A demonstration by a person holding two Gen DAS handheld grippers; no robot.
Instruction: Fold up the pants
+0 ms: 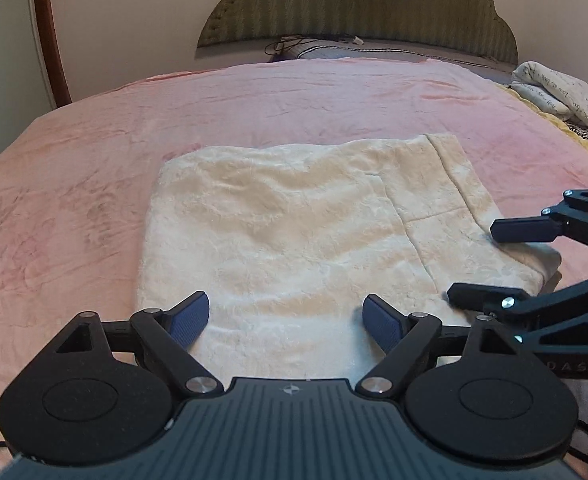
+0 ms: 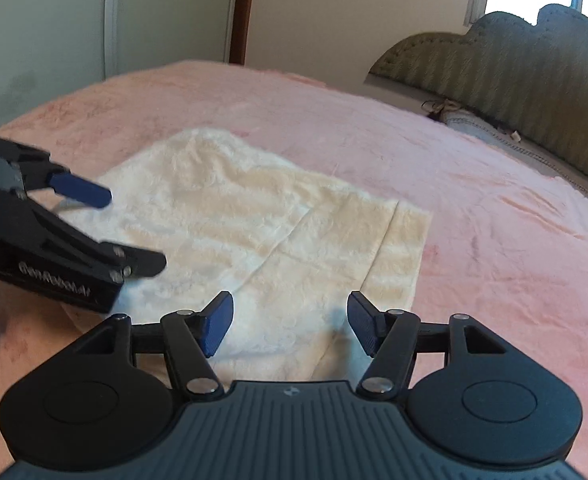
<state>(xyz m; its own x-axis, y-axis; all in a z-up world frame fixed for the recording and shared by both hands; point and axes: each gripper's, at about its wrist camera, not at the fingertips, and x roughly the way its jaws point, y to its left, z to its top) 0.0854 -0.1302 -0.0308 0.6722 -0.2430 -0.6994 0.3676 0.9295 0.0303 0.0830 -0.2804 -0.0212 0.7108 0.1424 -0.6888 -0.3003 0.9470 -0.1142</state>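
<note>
Both jaws released, nothing held. My left gripper (image 1: 286, 322) and right gripper (image 2: 290, 322) hover at the pants' (image 1: 294, 232) near edge. Pants lie folded on the bed (image 1: 94, 160), directly ahead, long axis running away from me. Right gripper nearer the cuff end.

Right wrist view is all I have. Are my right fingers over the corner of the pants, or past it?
Observer: The right gripper is open, with its fingers over the near right corner of the folded pants.
Operator: The left gripper hides the left edge from me. Is it tidy?
Observer: It runs fairly straight on the pink blanket. The left gripper is open over the near edge and holds nothing.
Operator: Is anything lying on the far right of the bed?
Observer: A white patterned cloth bundle lies there, apart from the pants.
</note>
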